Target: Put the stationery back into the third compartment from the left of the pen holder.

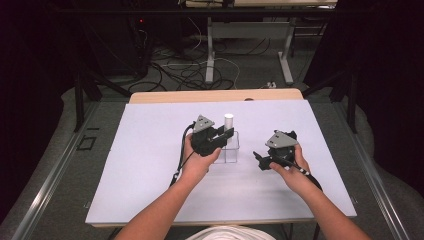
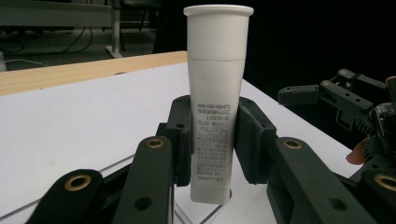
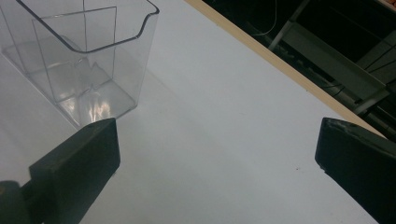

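A white plastic tube [image 2: 217,56] with small printed text stands upright, its wide cap end up. My left gripper [image 2: 214,144] is shut on its lower half. In the high view the tube [image 1: 228,120] pokes up above my left gripper [image 1: 226,134], just over a clear plastic container [image 1: 231,150] at the middle of the table. My right gripper [image 1: 258,159] is to the right of the container, low over the mat. Its jaws stand wide open [image 3: 217,154] with nothing between them, and the clear divided container [image 3: 88,56] lies ahead of it to the left.
A white mat [image 1: 150,165] covers the table, with a wooden edge [image 1: 215,96] at the far side. Beyond it are table legs and cables on the floor [image 1: 200,70]. The other hand's gripper [image 2: 345,98] shows at the right of the left gripper view.
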Demonstrator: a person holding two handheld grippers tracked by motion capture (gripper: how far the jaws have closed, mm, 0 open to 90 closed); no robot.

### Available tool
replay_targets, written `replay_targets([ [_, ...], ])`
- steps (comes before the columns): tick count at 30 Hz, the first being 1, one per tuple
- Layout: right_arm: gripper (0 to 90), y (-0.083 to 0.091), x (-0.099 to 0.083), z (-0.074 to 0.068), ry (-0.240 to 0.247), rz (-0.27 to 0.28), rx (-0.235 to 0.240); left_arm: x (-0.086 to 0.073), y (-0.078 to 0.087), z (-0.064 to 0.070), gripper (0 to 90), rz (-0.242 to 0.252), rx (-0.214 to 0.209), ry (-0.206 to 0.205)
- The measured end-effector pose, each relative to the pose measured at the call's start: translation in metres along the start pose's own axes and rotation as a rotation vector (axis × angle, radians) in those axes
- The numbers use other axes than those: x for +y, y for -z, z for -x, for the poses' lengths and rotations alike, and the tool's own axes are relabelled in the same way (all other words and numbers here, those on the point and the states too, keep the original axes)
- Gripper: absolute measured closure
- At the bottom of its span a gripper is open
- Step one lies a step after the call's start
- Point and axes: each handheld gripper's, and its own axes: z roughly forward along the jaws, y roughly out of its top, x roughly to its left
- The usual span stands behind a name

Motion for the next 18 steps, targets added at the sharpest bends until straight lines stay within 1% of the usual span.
replay_targets([
  [1,0.0,0.0,-0.001,0.0,-0.009,0.003,0.0,-0.001,-0.002,0.0,70.2,-0.008,-0.005,-0.001],
  [2,0.0,0.0,-0.002,0.0,-0.026,0.003,0.004,-0.003,-0.004,0.001,70.2,-0.01,-0.001,0.0],
  [3,0.0,0.0,-0.003,0.0,-0.035,0.012,0.003,-0.004,-0.005,0.001,70.2,-0.027,-0.003,-0.006],
  [4,0.0,0.0,-0.004,0.0,-0.045,0.015,0.01,-0.005,-0.006,0.001,70.2,-0.032,-0.002,-0.008],
  [5,0.0,0.0,-0.005,0.0,-0.055,0.01,0.016,-0.006,-0.007,0.002,70.2,-0.038,-0.001,-0.002],
  [7,0.0,0.0,-0.007,0.0,-0.064,0.015,0.014,-0.008,-0.009,0.002,70.2,-0.042,0.003,0.0],
  [8,0.0,0.0,-0.007,0.0,-0.071,0.007,0.012,-0.009,-0.01,0.002,70.2,-0.042,0.006,0.0],
  [9,0.0,0.0,-0.008,0.0,-0.077,0.004,0.021,-0.01,-0.011,0.001,70.3,-0.05,0.007,0.0],
  [10,0.0,0.0,-0.008,0.0,-0.09,-0.001,0.023,-0.011,-0.012,0.001,70.2,-0.046,0.011,0.004],
  [13,0.0,-0.001,-0.009,-0.001,-0.102,-0.001,0.025,-0.014,-0.016,0.001,70.2,-0.052,0.021,0.006],
  [14,0.0,-0.001,-0.01,-0.001,-0.1,0.0,0.031,-0.016,-0.017,0.001,70.2,-0.056,0.022,0.014],
  [15,0.0,-0.001,-0.01,-0.002,-0.108,-0.003,0.033,-0.016,-0.018,0.0,70.2,-0.056,0.023,0.008],
  [16,0.0,0.0,-0.009,-0.002,-0.105,-0.013,0.036,-0.017,-0.019,0.001,70.2,-0.057,0.027,0.007],
  [17,0.0,-0.001,-0.009,-0.003,-0.101,-0.003,0.034,-0.018,-0.019,0.0,70.2,-0.062,0.03,0.0],
  [18,0.0,-0.001,-0.01,-0.003,-0.098,-0.002,0.033,-0.018,-0.02,0.0,70.2,-0.067,0.032,0.004],
])
